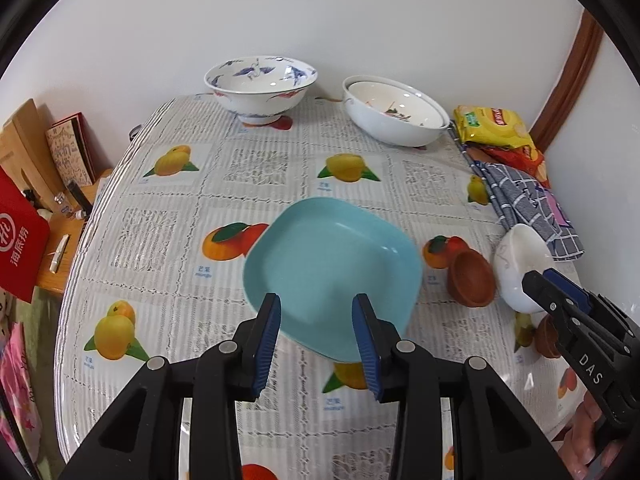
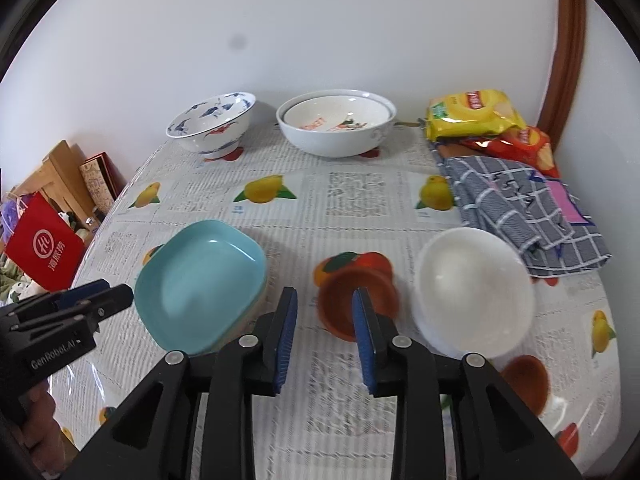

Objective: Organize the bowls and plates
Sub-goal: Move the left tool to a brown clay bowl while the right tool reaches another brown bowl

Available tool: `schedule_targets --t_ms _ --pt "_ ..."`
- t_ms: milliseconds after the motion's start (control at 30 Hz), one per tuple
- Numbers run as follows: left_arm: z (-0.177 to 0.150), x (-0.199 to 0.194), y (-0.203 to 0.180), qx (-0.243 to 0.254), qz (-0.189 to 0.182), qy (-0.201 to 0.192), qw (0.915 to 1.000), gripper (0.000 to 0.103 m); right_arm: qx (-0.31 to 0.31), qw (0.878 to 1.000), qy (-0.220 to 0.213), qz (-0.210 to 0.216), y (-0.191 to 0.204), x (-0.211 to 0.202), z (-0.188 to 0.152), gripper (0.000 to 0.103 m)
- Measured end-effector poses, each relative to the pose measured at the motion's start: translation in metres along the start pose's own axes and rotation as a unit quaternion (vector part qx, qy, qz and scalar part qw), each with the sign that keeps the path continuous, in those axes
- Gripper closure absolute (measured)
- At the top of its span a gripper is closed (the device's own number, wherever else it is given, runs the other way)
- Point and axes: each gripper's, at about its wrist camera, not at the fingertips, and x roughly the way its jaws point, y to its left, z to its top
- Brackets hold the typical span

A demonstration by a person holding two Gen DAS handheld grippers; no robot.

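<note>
A teal square plate lies on the table just beyond my open, empty left gripper; in the right wrist view the teal plate tops a small stack of plates. A brown bowl sits just beyond my open, empty right gripper, beside a white bowl. A second brown bowl sits near the front right. At the back stand a blue-patterned bowl and a white bowl with a smaller one nested in it.
The fruit-print tablecloth covers the table against a white wall. Snack bags and a checked cloth lie at the right. A red bag and boxes stand off the left edge.
</note>
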Motion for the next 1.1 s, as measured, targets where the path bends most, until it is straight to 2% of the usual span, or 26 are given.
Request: schedule_targets --t_ms 67,233,333,600,700,867,1100 --pt "-0.001 -0.005 -0.01 0.006 -0.004 -0.004 1.0 0.067 0.003 1.0 -0.007 -0.011 -0.013 -0.011 -0.005 0.067" --pt "-0.004 -0.012 -0.036 0.021 -0.012 -0.011 0.9996 0.067 0.018 0.998 -0.027 -0.044 -0.048 -0.038 -0.013 0.065" --pt "-0.007 -0.015 -0.054 0.032 -0.018 -0.014 0.9992 0.067 0.031 0.997 -0.041 -0.065 -0.071 -0.053 -0.02 0.059" --pt "-0.013 -0.01 -0.099 0.059 -0.019 -0.009 0.998 0.067 0.07 0.991 -0.042 -0.106 -0.133 -0.07 -0.05 0.058" --pt "-0.015 -0.004 -0.111 0.064 -0.02 -0.003 0.9978 0.067 0.091 0.989 -0.042 -0.11 -0.152 -0.068 -0.059 0.058" --pt "-0.018 0.009 -0.128 0.068 -0.012 0.005 0.9976 0.067 0.117 0.988 -0.013 -0.099 -0.182 -0.057 -0.076 0.058" --pt "-0.022 0.034 -0.141 0.067 -0.008 0.03 0.9972 0.067 0.115 0.99 0.017 -0.084 -0.193 -0.031 -0.093 0.058"
